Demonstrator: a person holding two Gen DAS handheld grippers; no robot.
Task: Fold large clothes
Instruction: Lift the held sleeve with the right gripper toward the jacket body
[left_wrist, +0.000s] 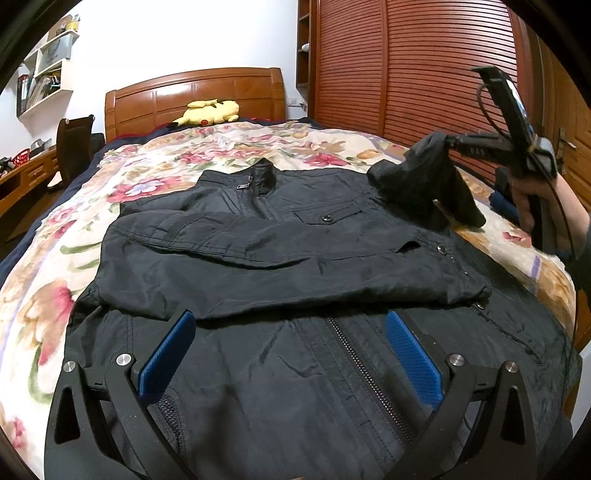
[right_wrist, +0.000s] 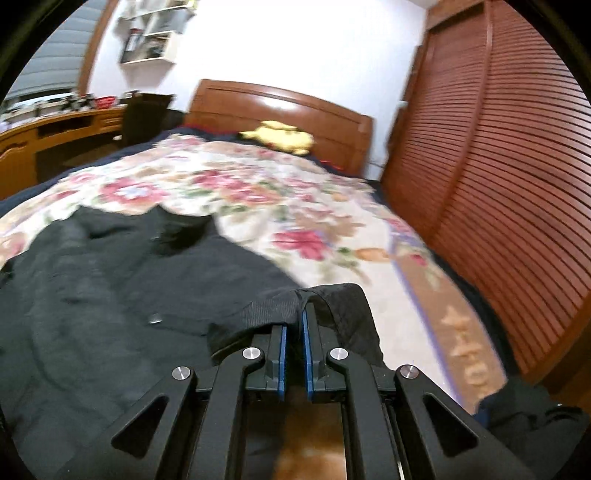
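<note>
Left wrist view: a big black zip-up jacket (left_wrist: 295, 266) lies flat on the bed's flowery blanket (left_wrist: 155, 173), collar toward the brown wooden headboard (left_wrist: 195, 96). One sleeve is folded across its chest. My left gripper (left_wrist: 290, 339) hangs just above the bottom part of the jacket, with its blue pads (left_wrist: 168, 354) wide apart and holding nothing. Off to the right, my right gripper (left_wrist: 448, 140) is up in the air, pinching the dark cuff of the other sleeve (left_wrist: 424, 184), which droops down from it. A yellow stuffed toy (left_wrist: 208, 110) rests by the headboard. Right wrist view: it is blurry, but my right gripper (right_wrist: 293, 325) has its blue pads (right_wrist: 282, 354) close together, clamped on the sleeve cuff (right_wrist: 295, 310). The rest of the jacket (right_wrist: 110, 295) spreads out to the left on the flowery blanket (right_wrist: 295, 206), and a red-brown slatted wardrobe door (right_wrist: 498, 184) stands on the right.
</note>
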